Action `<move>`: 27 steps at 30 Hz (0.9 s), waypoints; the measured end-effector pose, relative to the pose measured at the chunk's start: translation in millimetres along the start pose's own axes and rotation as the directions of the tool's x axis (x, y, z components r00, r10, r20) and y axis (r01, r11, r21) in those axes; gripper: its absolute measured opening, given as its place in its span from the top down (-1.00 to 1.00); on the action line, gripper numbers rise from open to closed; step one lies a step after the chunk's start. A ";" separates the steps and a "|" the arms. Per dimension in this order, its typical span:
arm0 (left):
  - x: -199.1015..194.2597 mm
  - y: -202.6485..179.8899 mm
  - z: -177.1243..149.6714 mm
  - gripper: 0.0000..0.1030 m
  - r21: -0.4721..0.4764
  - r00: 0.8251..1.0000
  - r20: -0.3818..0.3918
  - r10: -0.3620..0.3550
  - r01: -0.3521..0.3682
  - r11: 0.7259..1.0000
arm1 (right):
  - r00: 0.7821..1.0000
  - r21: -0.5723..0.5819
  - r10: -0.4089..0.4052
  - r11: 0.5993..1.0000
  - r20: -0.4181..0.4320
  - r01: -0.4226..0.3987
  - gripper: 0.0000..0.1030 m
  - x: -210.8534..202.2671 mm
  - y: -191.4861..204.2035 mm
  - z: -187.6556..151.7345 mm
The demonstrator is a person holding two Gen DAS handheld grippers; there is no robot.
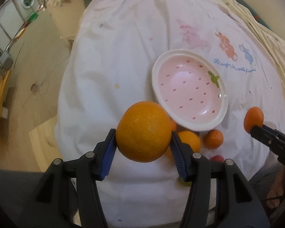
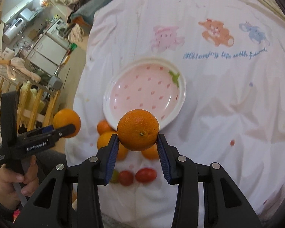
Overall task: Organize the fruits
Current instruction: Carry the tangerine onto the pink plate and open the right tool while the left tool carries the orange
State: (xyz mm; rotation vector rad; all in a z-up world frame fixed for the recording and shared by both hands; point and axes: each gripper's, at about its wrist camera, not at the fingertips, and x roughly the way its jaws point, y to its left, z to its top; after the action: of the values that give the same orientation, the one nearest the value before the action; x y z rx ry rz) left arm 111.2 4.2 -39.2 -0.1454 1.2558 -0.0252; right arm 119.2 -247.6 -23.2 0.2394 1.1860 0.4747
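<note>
Our left gripper (image 1: 143, 140) clamps the large orange (image 1: 143, 131), lifted above the white cloth (image 1: 108, 60), plate (image 1: 190, 89) at one o'clock (nothing on it). Our right gripper (image 2: 137, 144) grips a tangerine (image 2: 138, 130); loose oranges (image 2: 104, 140) and tomatoes (image 2: 146, 174) lie beneath, at six o'clock.

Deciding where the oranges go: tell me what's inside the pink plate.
Nothing lies in the pink plate: only its printed red specks and green leaf show. In the right wrist view, the held mandarin covers a bit of its near rim, hiding that edge.
</note>
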 end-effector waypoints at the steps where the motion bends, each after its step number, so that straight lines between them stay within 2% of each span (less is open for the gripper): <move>1: -2.1 -3.5 5.4 0.01 0.010 1.000 0.005 0.000 0.000 1.000 | 1.000 0.004 0.003 1.000 0.010 -0.003 0.17 -0.5 -1.7 4.3; 11: -4.8 -30.1 59.1 0.01 0.100 0.998 0.044 0.039 -0.043 0.994 | 0.999 0.026 -0.003 1.000 0.045 0.002 0.17 7.6 -19.7 44.3; 21: 25.0 -52.2 91.5 0.01 0.177 0.998 0.015 0.059 -0.061 0.982 | 0.999 0.031 -0.025 0.999 0.030 0.024 0.17 35.0 -35.5 79.2; 27: 45.1 -49.8 100.4 0.01 0.144 1.000 -0.021 0.023 -0.019 0.989 | 1.000 0.068 -0.013 0.998 -0.006 0.013 0.17 60.6 -46.9 94.9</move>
State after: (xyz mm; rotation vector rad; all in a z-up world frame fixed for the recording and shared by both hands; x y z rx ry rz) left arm 223.4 -39.9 -45.3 -0.0071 1.2733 -0.0991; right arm 235.8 -253.7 -58.6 0.2885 1.2094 0.4242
